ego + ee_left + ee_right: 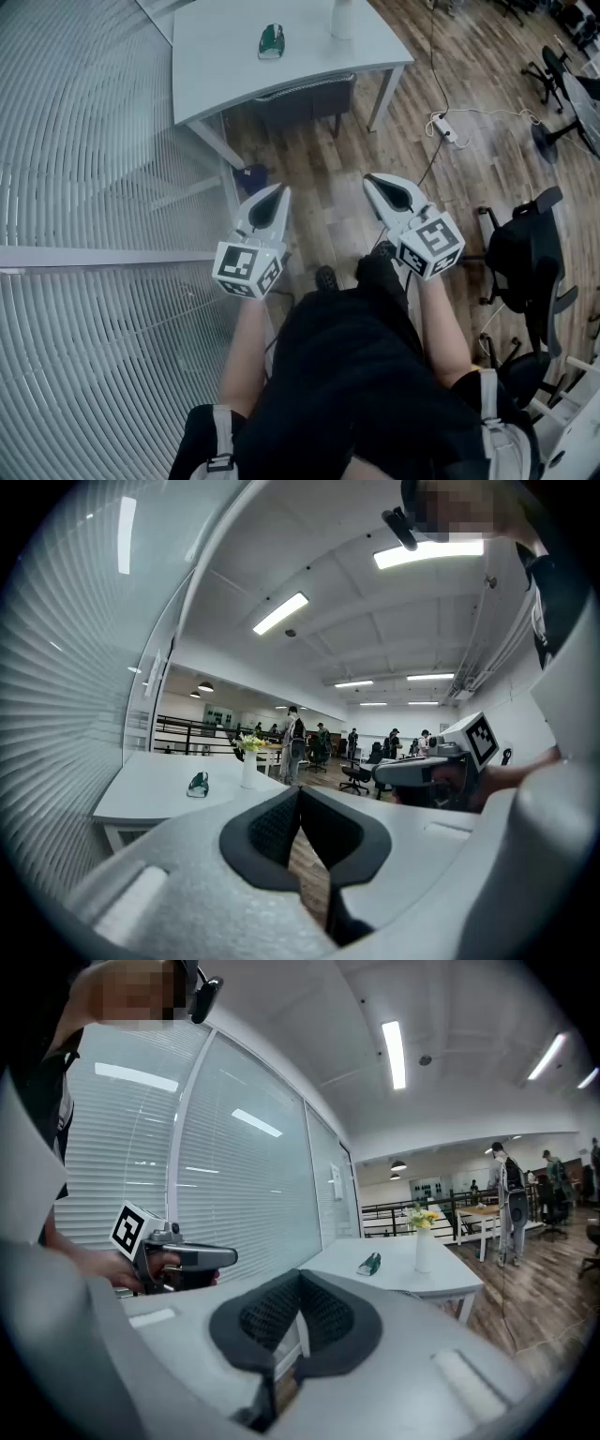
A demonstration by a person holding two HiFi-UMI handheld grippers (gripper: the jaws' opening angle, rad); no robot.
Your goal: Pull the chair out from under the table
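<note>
Standing on the wood floor [319, 178], the person faces a white table [216, 66] whose near edge runs slantwise across the top of the head view. A glass wall with blinds [84, 141] closes off the whole left side, right up against the table's left end. To the right, a power strip [443, 127] and its cable lie on the boards just beyond the table's right leg [382, 94]. A black office chair [527, 258] stands further right, level with the person. Between the person and the table, the bare floor is open, save a small blue object [251, 174] near the left leg.

The chair [305, 98] is tucked under the table's near edge, between the two legs. Only its dark, flat-topped backrest shows, just below the tabletop edge; the seat is hidden beneath. A green item [271, 40] and a white vase [342, 17] sit on the tabletop above it.

The left gripper [278, 191] and the right gripper [374, 181] are held side by side, well apart from the chair. Both are clenched tight with nothing between the jaws.
</note>
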